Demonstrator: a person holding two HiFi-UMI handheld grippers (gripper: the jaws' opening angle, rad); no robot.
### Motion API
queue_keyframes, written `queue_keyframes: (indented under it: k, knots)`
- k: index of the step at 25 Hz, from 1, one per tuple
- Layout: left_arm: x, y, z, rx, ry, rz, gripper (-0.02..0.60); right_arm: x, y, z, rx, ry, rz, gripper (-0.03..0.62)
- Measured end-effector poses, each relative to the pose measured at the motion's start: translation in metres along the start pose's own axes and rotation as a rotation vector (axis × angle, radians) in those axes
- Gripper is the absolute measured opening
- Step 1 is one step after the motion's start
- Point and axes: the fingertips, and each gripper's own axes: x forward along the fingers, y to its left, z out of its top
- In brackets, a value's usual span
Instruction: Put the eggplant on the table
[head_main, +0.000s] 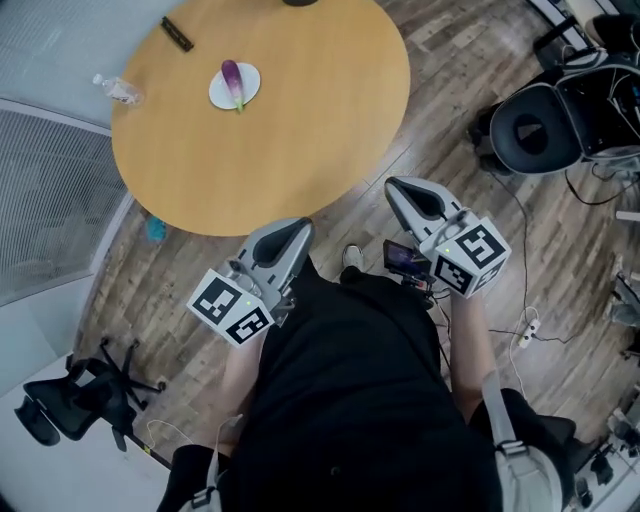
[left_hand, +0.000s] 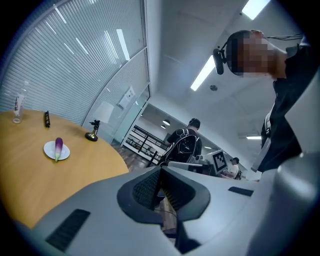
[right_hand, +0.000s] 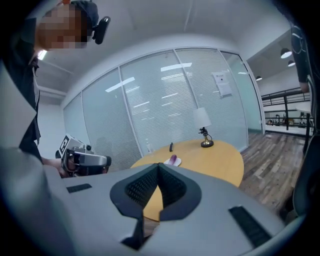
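Note:
A purple eggplant (head_main: 233, 81) lies on a small white plate (head_main: 247, 92) at the far left of a round wooden table (head_main: 300, 130). It also shows small in the left gripper view as the eggplant (left_hand: 58, 146) and in the right gripper view as the eggplant (right_hand: 173, 159). My left gripper (head_main: 300, 228) is held close to the person's body, just short of the table's near edge, jaws shut with nothing between them. My right gripper (head_main: 393, 186) hovers over the floor beside the table's edge, also shut and empty. Both point toward the table.
A black bar-shaped object (head_main: 177, 33) and a clear plastic bottle (head_main: 118, 90) lie near the table's far left rim. A small lamp (right_hand: 205, 137) stands on the table. Black office chairs (head_main: 545, 125) (head_main: 70, 400) and floor cables (head_main: 520, 330) flank me. A glass wall with blinds (head_main: 50, 190) runs on the left.

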Motion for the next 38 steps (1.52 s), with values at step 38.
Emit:
queue_keyframes:
  k: [38]
  knots:
    - [-0.089, -0.038, -0.031, -0.05, -0.106, 0.239, 0.012, -0.001, 0.084, -0.013, 0.0, 0.067, 0.255, 0.017]
